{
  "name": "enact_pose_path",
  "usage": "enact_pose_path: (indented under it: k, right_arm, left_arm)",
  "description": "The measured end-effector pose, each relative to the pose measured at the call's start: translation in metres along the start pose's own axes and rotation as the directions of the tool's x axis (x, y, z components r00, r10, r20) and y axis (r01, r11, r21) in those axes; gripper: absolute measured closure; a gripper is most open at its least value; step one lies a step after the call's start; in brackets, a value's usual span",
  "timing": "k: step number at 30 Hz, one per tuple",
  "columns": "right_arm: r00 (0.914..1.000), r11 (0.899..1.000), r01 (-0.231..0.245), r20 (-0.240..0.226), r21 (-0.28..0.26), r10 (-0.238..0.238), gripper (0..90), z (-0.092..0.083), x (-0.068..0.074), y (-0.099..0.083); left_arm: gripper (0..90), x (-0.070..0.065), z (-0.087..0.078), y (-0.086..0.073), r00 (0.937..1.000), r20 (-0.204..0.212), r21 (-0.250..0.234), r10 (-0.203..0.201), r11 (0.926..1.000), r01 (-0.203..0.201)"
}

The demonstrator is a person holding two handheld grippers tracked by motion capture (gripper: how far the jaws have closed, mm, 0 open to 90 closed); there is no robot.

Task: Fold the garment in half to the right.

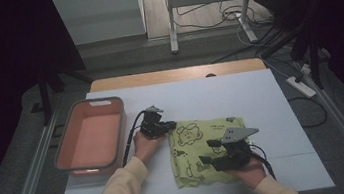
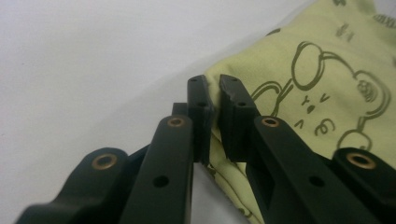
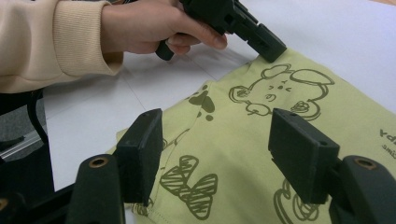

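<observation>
Lying folded at lower centre of the white table (image 1: 260, 95): green printed cloth (image 1: 202, 148), pink basin (image 1: 92, 137) sitting left. Left gripper (image 1: 170, 126) pinching the cloth's upper-left corner, nearly closed. Right gripper (image 1: 206, 153) hovering wide apart over its lower edge, gripping nothing.

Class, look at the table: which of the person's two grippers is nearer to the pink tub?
Left. The left gripper is just right of the pink tub, pinching the green printed cloth at its corner. The right gripper hovers over the cloth's middle, farther off.

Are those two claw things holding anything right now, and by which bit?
The left gripper pinches the green printed cloth at its top-left corner edge. The right gripper hangs open above it.
</observation>
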State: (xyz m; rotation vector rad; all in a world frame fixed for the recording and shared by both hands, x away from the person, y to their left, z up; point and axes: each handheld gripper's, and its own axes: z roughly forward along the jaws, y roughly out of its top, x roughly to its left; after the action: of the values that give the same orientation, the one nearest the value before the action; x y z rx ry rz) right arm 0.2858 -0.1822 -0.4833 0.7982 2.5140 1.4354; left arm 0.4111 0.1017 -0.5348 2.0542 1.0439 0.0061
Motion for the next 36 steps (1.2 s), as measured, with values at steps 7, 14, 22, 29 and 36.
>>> enact_pose_path:
  k: [7,14,22,29,36]
  right_arm:
    - [0.9998,1.000,0.004,-0.020,0.001,-0.004,35.6,0.007,0.006,0.002]
    - [0.9980,1.000,0.020,-0.060,0.012,-0.019,35.6,0.021,0.018,0.006]
    - [0.9928,0.998,0.045,-0.113,0.051,-0.039,35.6,0.045,0.030,0.006]
    - [0.9863,0.994,0.075,-0.153,0.085,-0.062,35.6,0.058,0.043,0.005]
    - [0.9803,0.983,0.109,-0.180,0.145,-0.082,34.9,0.069,0.051,0.000]
  left_arm:
    - [82.4,-0.001,-0.005,0.001,0.9999,0.011,-0.014,-0.001,0.9999,0.001]
    - [82.3,-0.002,-0.007,0.001,0.9998,0.017,-0.020,-0.007,0.9998,0.007]
    - [82.2,-0.001,-0.007,0.001,0.9997,0.022,-0.021,-0.008,0.9997,0.008]
    - [82.2,-0.001,-0.008,0.001,0.9997,0.023,-0.022,-0.007,0.9997,0.007]
    - [82.0,0.000,-0.007,0.000,0.9995,0.029,-0.023,-0.012,0.9997,0.013]
